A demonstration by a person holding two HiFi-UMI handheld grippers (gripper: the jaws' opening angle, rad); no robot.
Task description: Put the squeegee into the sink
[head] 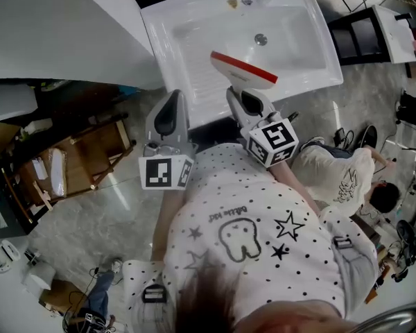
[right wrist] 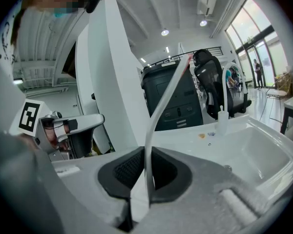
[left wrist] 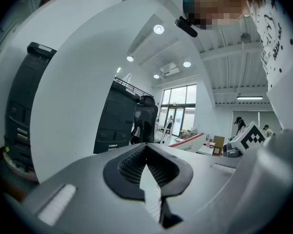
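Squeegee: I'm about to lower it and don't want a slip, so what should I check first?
1. Right gripper shut on the red-and-white plastic squeegee handle: ok.
2. Squeegee over the white ceramic sink basin: ok, going by the head view.
3. Gap between squeegee and basin floor: cannot tell.
4. Left gripper shut, empty, apart from the squeegee: ok.
5. Squeegee set down in sink: not ok.

Open-plan lab or office floor, not a home: white sink on a polished tile floor, office chair, black cabinets, tall glass windows, recessed ceiling lights, loose cables, person sitting on the floor.
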